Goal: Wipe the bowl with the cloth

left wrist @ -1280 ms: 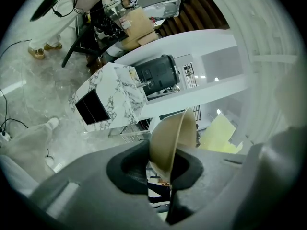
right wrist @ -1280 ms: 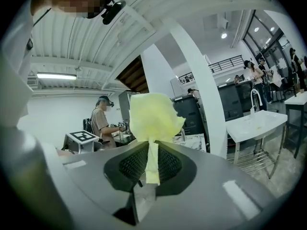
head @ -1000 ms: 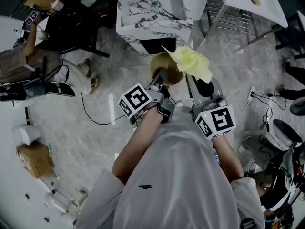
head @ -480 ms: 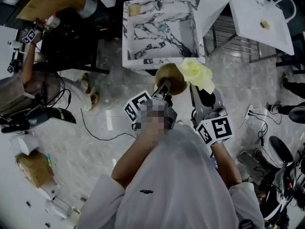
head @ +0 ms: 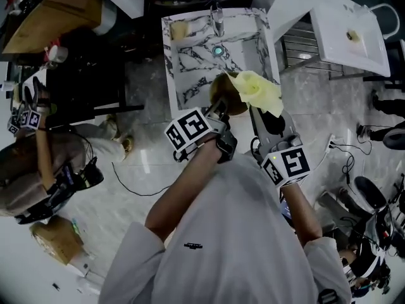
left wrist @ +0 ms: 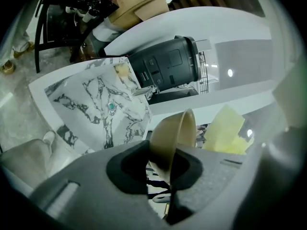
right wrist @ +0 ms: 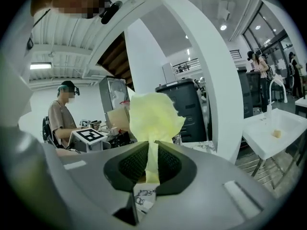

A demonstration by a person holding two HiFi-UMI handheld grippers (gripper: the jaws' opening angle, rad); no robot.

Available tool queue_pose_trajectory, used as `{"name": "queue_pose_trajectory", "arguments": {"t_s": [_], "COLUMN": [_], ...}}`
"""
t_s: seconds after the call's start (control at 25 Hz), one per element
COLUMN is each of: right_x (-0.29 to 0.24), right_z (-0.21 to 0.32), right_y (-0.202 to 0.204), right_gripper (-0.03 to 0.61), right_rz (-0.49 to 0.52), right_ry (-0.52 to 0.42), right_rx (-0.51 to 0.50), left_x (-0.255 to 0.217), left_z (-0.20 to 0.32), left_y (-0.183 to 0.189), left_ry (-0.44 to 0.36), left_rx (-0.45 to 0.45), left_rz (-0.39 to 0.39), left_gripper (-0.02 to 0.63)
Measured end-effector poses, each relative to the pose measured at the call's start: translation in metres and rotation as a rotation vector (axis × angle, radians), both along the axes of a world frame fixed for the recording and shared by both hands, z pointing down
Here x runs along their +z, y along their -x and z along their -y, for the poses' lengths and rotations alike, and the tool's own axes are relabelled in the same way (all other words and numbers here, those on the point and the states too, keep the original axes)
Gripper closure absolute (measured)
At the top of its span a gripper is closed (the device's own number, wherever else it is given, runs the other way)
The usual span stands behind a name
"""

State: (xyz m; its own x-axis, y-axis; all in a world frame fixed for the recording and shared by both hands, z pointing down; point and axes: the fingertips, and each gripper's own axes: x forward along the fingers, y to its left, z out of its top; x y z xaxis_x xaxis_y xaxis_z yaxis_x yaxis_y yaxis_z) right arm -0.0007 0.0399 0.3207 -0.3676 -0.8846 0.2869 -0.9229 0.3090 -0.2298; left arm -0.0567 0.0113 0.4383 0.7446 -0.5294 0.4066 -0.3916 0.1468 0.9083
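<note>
A tan bowl (head: 226,99) hangs in the air over the marbled sink (head: 190,65), tipped on its side. My left gripper (head: 217,110) is shut on its rim; in the left gripper view the bowl (left wrist: 173,137) stands edge-on between the jaws. A pale yellow cloth (head: 258,91) sits right beside the bowl, touching its open side. My right gripper (head: 264,116) is shut on the cloth, and in the right gripper view the cloth (right wrist: 152,121) rises from between the jaws as a crumpled bunch. The same cloth (left wrist: 229,129) shows at the right of the left gripper view.
A marbled sink basin with a green drain (head: 218,50) and a tap (head: 217,19) lies just ahead of both grippers. A white basin (head: 352,35) on a metal frame is at the far right. Another person (head: 44,163) sits at the left; cables lie on the floor.
Both grippers, with bowl and cloth, have moved forward from over the floor to over the near edge of the marbled sink. The cloth stays against the bowl.
</note>
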Motion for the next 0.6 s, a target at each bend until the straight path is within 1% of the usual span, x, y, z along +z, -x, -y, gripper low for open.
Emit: {"name": "queue_pose_trajectory", "arguments": {"t_s": [0.16, 0.28, 0.4, 0.52, 0.6], "right_x": [0.005, 0.011, 0.021, 0.037, 0.047], "right_z": [0.028, 0.046, 0.055, 0.068, 0.077], "right_y": [0.003, 0.006, 0.009, 0.007, 0.003], "right_gripper": [0.537, 0.538, 0.538, 0.538, 0.538], "right_rz": [-0.006, -0.019, -0.068, -0.138, -0.175], "right_ry": [0.032, 0.057, 0.106, 0.165, 0.197], "right_rx": [-0.008, -0.039, -0.105, -0.180, -0.237], "left_x": [0.004, 0.008, 0.013, 0.012, 0.012], "left_z": [0.030, 0.052, 0.066, 0.075, 0.079], "left_y": [0.004, 0.006, 0.004, 0.000, -0.005], "left_ry": [-0.011, -0.044, -0.060, -0.096, -0.119], "left_rx": [0.031, 0.050, 0.061, 0.066, 0.085], "left_rz": [0.028, 0.081, 0.132, 0.193, 0.236], "left_gripper": [0.555, 0.555, 0.555, 0.555, 0.555]}}
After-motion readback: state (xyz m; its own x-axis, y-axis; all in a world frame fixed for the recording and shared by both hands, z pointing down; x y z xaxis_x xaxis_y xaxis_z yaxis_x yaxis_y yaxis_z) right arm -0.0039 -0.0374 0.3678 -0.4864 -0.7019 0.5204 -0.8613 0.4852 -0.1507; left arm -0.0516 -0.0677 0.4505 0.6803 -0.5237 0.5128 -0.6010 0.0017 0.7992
